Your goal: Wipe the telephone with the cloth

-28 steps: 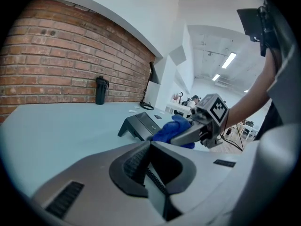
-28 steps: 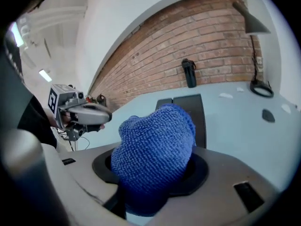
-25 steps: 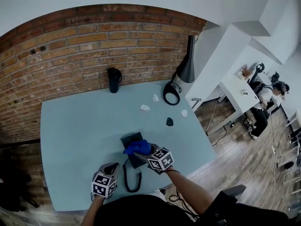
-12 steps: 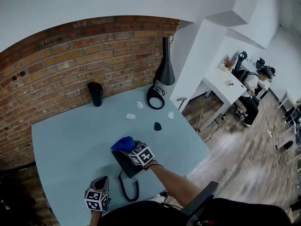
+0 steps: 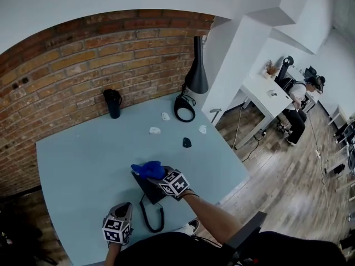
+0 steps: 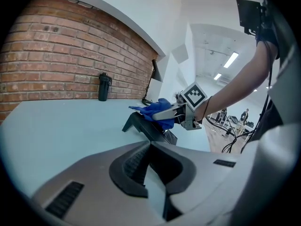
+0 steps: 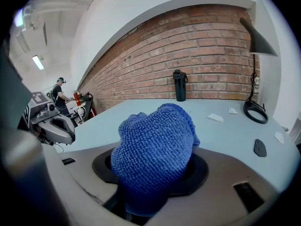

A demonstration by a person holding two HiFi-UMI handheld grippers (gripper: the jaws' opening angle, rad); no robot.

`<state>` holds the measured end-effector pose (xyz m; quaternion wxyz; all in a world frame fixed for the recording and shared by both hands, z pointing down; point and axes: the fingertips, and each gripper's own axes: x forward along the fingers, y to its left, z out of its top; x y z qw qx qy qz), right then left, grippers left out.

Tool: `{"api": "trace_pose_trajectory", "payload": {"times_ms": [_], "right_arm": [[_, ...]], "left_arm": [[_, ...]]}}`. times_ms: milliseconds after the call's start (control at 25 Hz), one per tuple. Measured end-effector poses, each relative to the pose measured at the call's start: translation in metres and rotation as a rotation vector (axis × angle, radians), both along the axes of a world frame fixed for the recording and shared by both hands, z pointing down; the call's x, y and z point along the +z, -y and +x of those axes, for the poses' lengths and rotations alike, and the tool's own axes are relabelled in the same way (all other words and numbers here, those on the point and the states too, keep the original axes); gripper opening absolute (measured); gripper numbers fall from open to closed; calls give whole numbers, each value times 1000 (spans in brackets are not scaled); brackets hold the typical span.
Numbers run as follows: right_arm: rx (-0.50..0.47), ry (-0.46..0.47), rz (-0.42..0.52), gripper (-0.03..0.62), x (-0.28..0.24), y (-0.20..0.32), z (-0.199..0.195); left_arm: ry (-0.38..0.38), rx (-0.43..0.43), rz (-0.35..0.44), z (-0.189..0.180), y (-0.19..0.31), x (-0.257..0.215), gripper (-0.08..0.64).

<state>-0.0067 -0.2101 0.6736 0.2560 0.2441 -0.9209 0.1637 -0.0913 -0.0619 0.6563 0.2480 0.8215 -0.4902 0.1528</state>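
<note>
Telephone [image 5: 145,188]: black, wedge-shaped, with a sloped upper face. It sat on the pale blue table [image 5: 77,159], toward the near edge and about the middle of it.
Cord [image 5: 151,218]: black. It ran from the telephone's near side in a long loop across the table toward the person.
Cloth [image 7: 155,154]: bright blue with a nubby weave, bunched into a lump. It lay on the telephone's upper face at the end nearer the wall.
Right gripper [image 5: 157,176]: jaws clamped on the cloth, which bulged out over them. It was held low over the telephone, with its marker cube on the person's side.
Left gripper [image 5: 124,207]: jaws together with nothing between them. It was to the left of the cord loop, near the table's front edge and apart from the telephone. Whether it touched the table could not be told.
Far side of table: a black flask [image 5: 112,103] stood by the brick wall [image 5: 83,60]. A black lamp [image 5: 196,73] stood at the corner with a dark ring [image 5: 184,110] at its foot. White scraps [image 5: 155,130] and a small dark piece [image 5: 187,142] lay between there and the telephone.
</note>
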Motion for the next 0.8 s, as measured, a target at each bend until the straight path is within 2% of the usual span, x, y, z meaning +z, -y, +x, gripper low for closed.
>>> {"api": "trace_pose_trajectory", "payload": {"times_ms": [240, 800], "right_arm": [[47, 38, -37, 227, 7, -11, 3], [70, 33, -70, 227, 26, -45, 31]], "left_arm": [[-3, -4, -15, -5, -3, 4, 9], [-6, 31, -15, 9, -5, 5, 9]]}}
